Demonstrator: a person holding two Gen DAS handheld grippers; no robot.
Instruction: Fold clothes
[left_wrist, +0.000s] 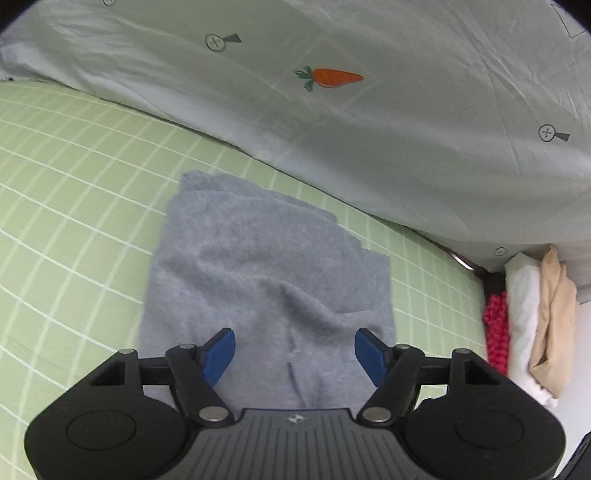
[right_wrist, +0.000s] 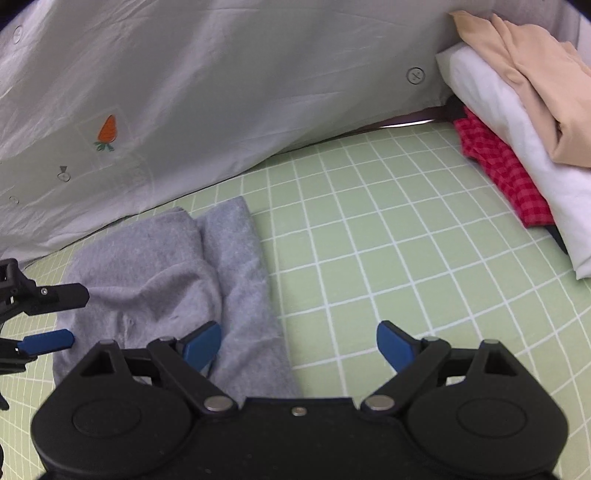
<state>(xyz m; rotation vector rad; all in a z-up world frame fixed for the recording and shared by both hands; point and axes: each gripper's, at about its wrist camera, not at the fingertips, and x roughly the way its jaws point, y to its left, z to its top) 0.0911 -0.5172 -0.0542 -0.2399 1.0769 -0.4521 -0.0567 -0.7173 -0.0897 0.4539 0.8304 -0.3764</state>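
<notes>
A grey garment (left_wrist: 258, 273) lies folded on the green checked bed sheet (left_wrist: 66, 192). My left gripper (left_wrist: 294, 352) hovers over its near end, jaws open, with cloth showing between the blue pads but not pinched. In the right wrist view the same grey garment (right_wrist: 173, 273) lies at lower left. My right gripper (right_wrist: 299, 345) stands open above the garment's right edge and the green sheet (right_wrist: 406, 236), nothing between its fingers. One blue fingertip (right_wrist: 48, 341) of the left gripper shows at the left edge of that view.
A pale duvet (left_wrist: 369, 110) with a carrot print (left_wrist: 328, 77) is bunched along the far side. At the right stands a stack of folded clothes: red checked (right_wrist: 509, 173), white (right_wrist: 517, 122), and beige (right_wrist: 528, 74) pieces.
</notes>
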